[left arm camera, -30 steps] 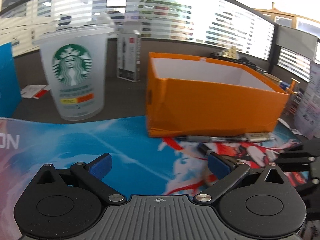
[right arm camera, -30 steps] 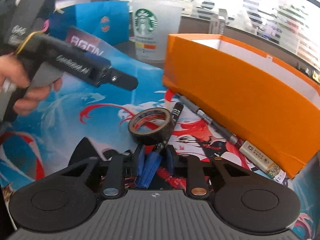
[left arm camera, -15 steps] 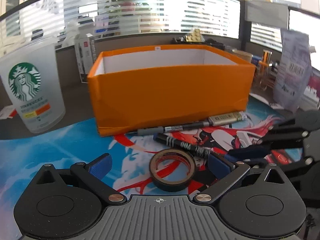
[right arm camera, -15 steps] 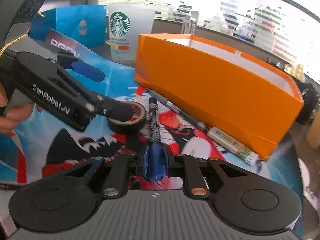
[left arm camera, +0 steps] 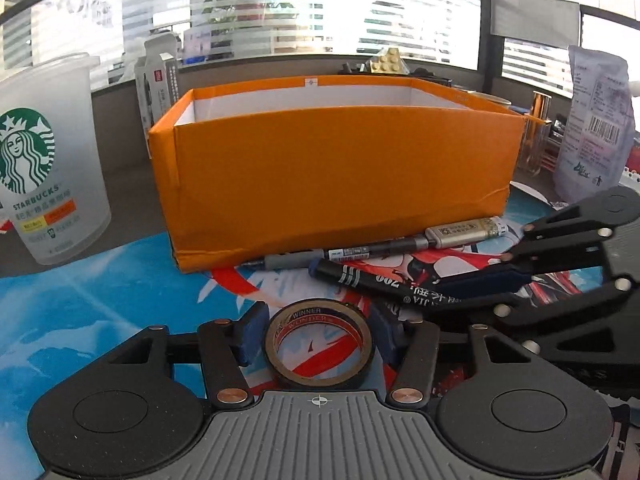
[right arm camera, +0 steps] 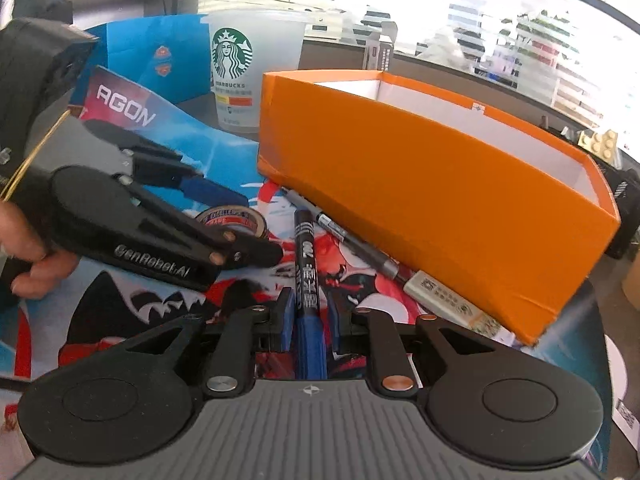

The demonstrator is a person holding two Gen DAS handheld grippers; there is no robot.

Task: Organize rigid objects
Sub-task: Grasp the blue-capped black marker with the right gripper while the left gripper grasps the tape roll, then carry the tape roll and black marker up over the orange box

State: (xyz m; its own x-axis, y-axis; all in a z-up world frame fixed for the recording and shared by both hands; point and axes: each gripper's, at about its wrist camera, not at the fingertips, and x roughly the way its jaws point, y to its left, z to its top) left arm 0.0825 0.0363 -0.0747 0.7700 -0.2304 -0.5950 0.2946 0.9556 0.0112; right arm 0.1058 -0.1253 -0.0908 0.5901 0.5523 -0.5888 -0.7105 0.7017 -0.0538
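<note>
Our left gripper (left arm camera: 318, 334) has just been closing, its blue pads beside the tape roll (left arm camera: 319, 350) between them; contact is unclear. Our right gripper (right arm camera: 308, 318) clamps the black marker (right arm camera: 306, 256). Both lie on the desk mat (left arm camera: 100, 292) before the orange box (left arm camera: 332, 176).

Ahead of the tool, a long run of windows (left arm camera: 304, 20) with horizontal blinds (left arm camera: 420, 12) fills the far wall, and bright daylight washes through them. A dark desk (left arm camera: 128, 176) stretches out in front, with a printed mat (left arm camera: 100, 300) covering its near part just below the tool. Off to the right stands a dark partition panel (left arm camera: 534, 16).
</note>
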